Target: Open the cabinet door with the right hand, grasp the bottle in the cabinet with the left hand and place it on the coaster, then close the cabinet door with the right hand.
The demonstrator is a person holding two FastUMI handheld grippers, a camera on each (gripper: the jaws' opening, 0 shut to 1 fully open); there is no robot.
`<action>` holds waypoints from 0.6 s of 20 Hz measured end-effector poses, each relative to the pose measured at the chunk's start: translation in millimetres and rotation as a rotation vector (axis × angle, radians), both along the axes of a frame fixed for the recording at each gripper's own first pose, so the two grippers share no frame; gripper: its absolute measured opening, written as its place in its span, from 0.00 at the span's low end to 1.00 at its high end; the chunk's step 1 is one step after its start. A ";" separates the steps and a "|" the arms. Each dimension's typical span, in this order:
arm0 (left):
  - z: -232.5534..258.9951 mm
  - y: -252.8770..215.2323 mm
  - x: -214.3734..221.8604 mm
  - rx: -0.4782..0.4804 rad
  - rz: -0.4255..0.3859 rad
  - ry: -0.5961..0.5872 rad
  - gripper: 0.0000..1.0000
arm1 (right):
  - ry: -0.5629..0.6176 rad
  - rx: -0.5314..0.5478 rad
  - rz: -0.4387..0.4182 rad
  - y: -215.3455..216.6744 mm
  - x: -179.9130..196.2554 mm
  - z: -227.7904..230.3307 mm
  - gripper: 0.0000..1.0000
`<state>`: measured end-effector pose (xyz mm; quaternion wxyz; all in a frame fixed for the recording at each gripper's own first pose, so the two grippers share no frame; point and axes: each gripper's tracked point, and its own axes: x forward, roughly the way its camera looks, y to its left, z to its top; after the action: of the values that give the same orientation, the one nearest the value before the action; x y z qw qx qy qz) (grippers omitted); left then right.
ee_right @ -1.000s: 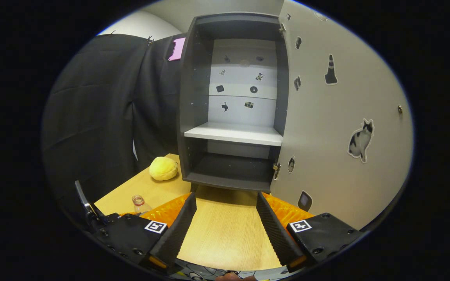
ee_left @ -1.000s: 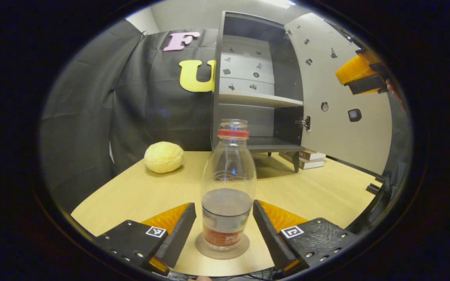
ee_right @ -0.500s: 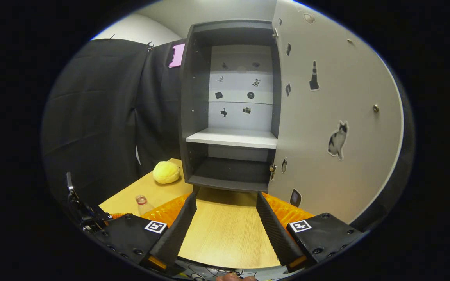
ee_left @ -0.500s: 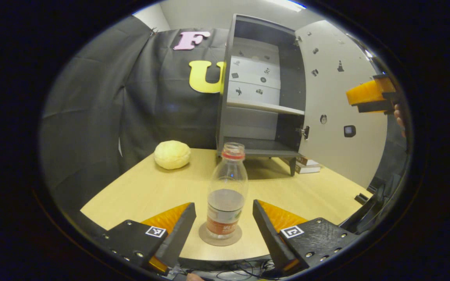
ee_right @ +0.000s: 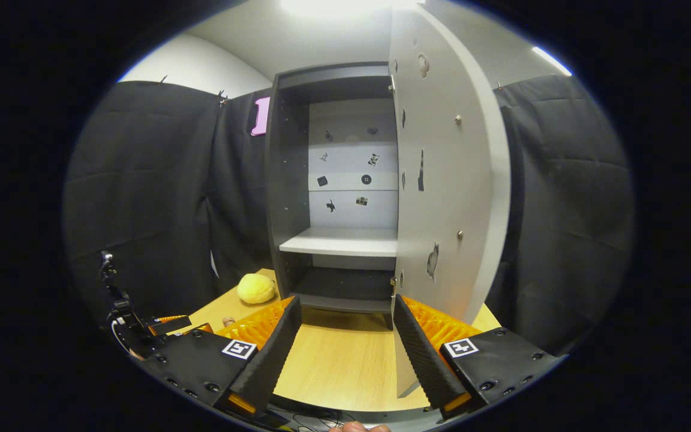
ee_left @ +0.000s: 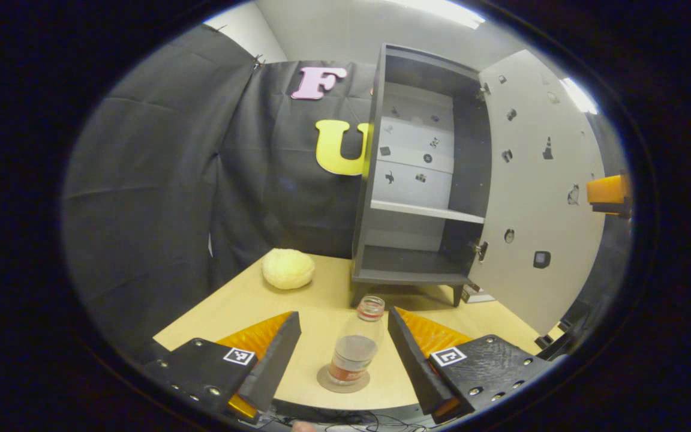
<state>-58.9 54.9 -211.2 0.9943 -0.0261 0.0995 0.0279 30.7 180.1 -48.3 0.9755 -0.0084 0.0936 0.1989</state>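
Note:
The clear bottle (ee_left: 354, 351) with a red neck ring stands upright on the round coaster (ee_left: 342, 380) near the table's front edge. My left gripper (ee_left: 342, 318) is open, and the bottle stands apart from both fingers, a little beyond them. The dark cabinet (ee_left: 417, 180) stands at the back with its pale door (ee_left: 531, 198) swung wide; its shelves (ee_right: 339, 243) are bare. My right gripper (ee_right: 346, 303) is open and holds nothing. It faces the cabinet (ee_right: 333, 192), with the door (ee_right: 447, 180) nearly edge-on just beyond its right finger. The left gripper view catches it at the far right (ee_left: 606, 192).
A yellow bun-like ball (ee_left: 288, 269) lies on the wooden table (ee_left: 243, 300) left of the cabinet. Books (ee_left: 477, 294) lie under the cabinet's right side. Black cloth walls surround the booth. My left gripper (ee_right: 165, 325) appears low on the left in the right gripper view.
My left gripper has drawn back from the bottle, which stays on the coaster. My right gripper has moved back and to the right, so the door now looks nearly edge-on.

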 end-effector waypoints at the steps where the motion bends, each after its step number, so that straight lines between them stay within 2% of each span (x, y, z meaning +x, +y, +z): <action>1: 8.0 0.9 -2.2 0.006 0.024 -0.003 0.88 | -0.010 0.013 0.014 -8.7 -3.6 7.9 0.98; 2: 15.5 -1.5 -5.1 0.008 0.046 -0.007 0.90 | -0.019 0.027 0.025 -17.1 -6.7 15.0 0.98; 5: 40.6 -6.1 -19.1 0.037 0.126 -0.022 0.88 | -0.018 0.066 0.064 -40.0 -14.7 26.3 0.98; 6: 49.6 -10.8 -25.6 0.044 0.139 -0.034 0.90 | -0.028 0.077 0.077 -47.7 -14.9 31.8 0.98; 8: 55.3 -25.1 -40.4 0.063 0.156 -0.039 0.88 | -0.054 0.094 0.106 -62.0 -24.7 41.5 1.00; 9: 57.5 -31.0 -43.9 0.073 0.168 -0.040 0.88 | -0.057 0.098 0.120 -71.1 -30.4 42.5 0.98; 12: 59.3 -51.4 -59.3 0.087 0.196 -0.042 0.88 | -0.067 0.110 0.120 -103.0 -27.2 51.3 0.98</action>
<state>-118.2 3.4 -151.9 0.9889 0.0069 0.0741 0.1286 3.5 77.0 3.1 0.9634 0.0329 0.0491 0.2614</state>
